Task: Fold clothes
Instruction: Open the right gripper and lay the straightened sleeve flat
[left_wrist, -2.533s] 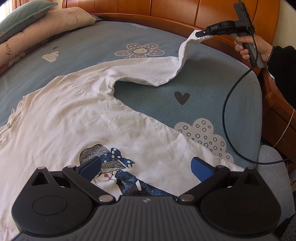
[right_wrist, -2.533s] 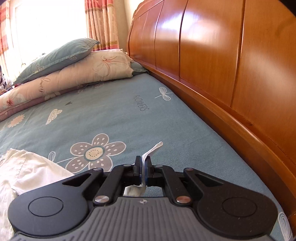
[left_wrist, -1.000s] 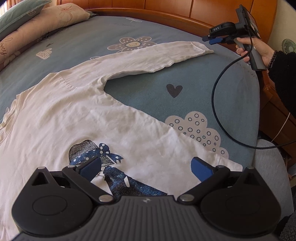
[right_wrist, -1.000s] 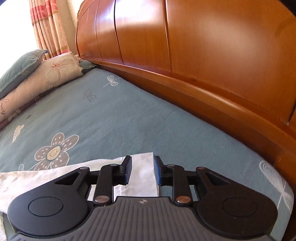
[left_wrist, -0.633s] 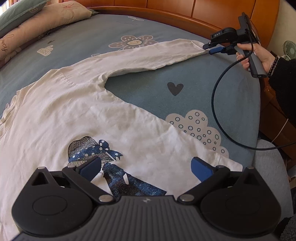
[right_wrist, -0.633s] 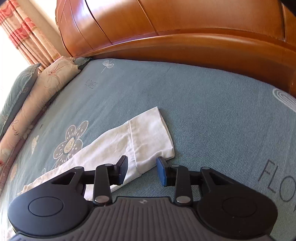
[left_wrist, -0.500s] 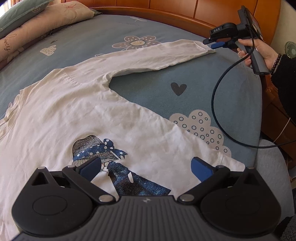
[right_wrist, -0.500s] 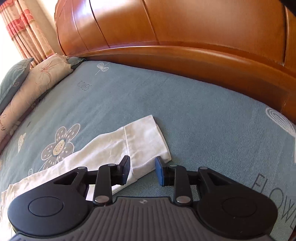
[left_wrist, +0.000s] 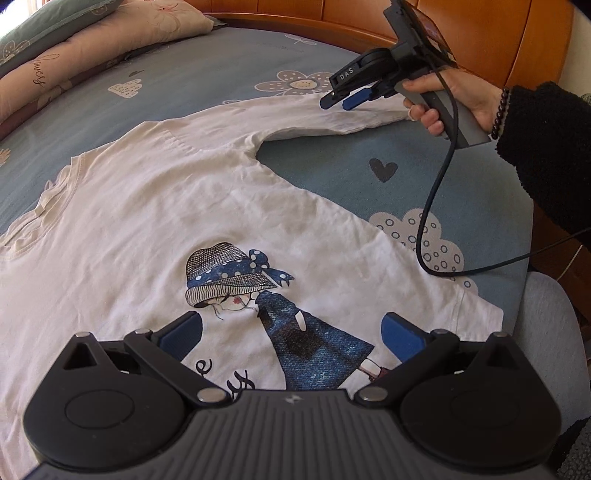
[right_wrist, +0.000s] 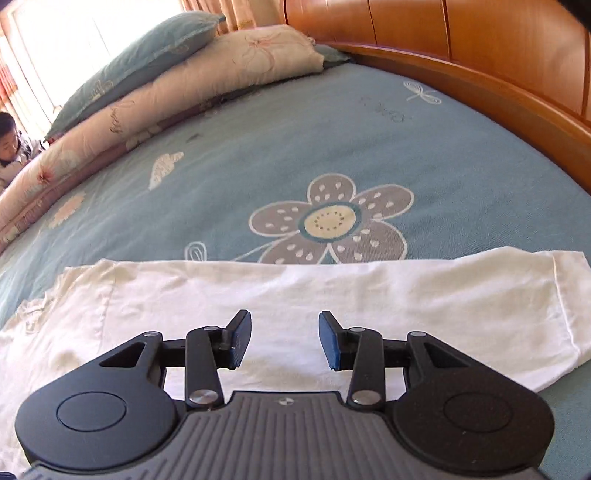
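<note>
A white long-sleeved shirt (left_wrist: 155, 221) lies flat, print up, on the blue patterned bedsheet (left_wrist: 436, 177), its sleeve (right_wrist: 406, 295) stretched toward the wooden headboard (right_wrist: 517, 48), pillows (right_wrist: 192, 77) beyond, while the left gripper (left_wrist: 291, 332) and right gripper (right_wrist: 284, 339) hover over it, jaws apart.

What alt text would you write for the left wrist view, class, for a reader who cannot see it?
A white long-sleeved shirt with a printed girl in a hat lies flat on a blue patterned bedspread. The open left gripper hovers over its hem, while the open right gripper, held in a hand, hangs above the outstretched sleeve.
</note>
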